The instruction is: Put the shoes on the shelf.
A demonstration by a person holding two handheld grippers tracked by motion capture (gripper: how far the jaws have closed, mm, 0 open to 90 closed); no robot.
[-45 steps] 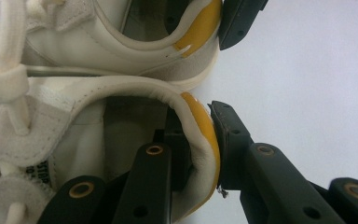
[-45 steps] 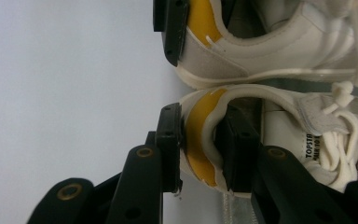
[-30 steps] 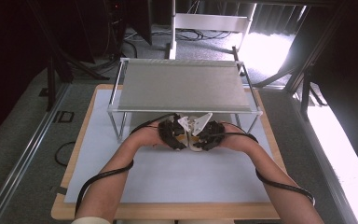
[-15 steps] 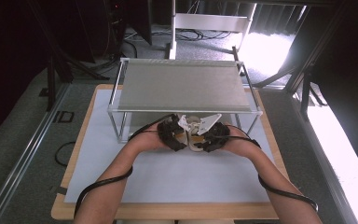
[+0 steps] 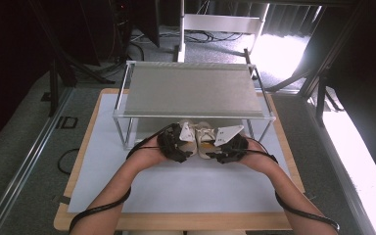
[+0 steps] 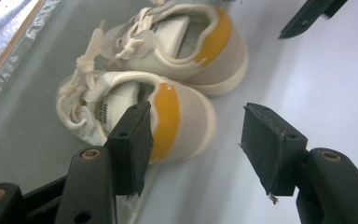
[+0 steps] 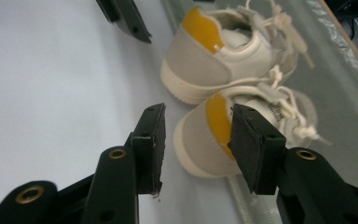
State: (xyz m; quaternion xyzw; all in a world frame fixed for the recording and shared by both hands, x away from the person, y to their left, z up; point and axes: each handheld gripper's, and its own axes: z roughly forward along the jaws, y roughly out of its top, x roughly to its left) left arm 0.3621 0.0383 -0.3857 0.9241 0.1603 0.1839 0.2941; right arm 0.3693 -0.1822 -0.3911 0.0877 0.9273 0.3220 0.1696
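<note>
Under the rack (image 5: 193, 88), two shoes (image 5: 203, 139) side by side. Left gripper (image 6: 196, 140) part-open, holding nothing; right gripper (image 7: 196, 142) just narrowed, jaws flanking near shoe's heel (image 7: 200, 140), no grip.

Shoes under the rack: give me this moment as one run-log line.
shoes: pair side by side, heels toward person, under rack | left gripper: open, apart from near heel | right gripper: open, nothing gripped

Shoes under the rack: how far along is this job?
Done: both shoes stand side by side under the rack, heels outward. In hand: nothing; the left gripper has just been opening its jaws, the right gripper closing them, neither pressing a heel. Left: probably only withdrawing them.
</note>
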